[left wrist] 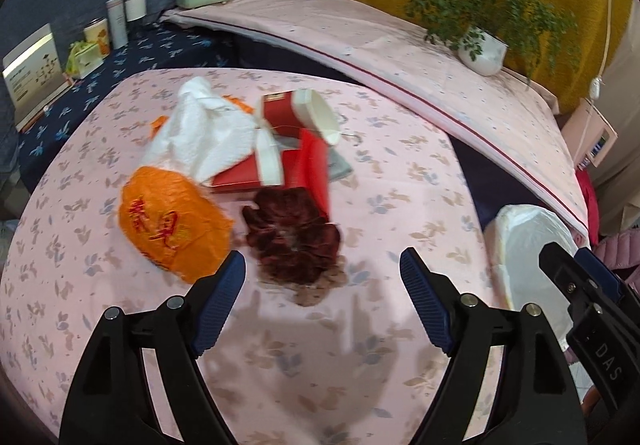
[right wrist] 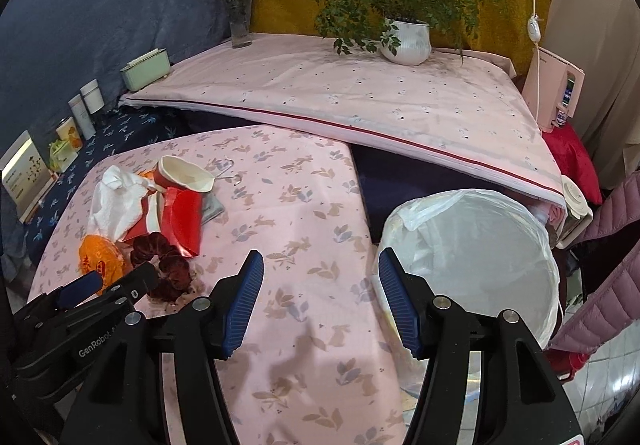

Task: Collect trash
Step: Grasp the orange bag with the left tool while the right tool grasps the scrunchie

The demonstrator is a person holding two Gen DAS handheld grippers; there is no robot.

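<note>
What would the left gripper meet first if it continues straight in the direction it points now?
Most likely the dark red crumpled piece, which lies just ahead between the open fingers of the left gripper. Depth is unclear.

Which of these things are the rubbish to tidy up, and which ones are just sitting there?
For the job:
orange bag
white tissue
red paper cups
dark red scrunchy thing
lined bin
left gripper, open
right gripper, open

Just sitting there:
potted plant
flower vase
green box
</note>
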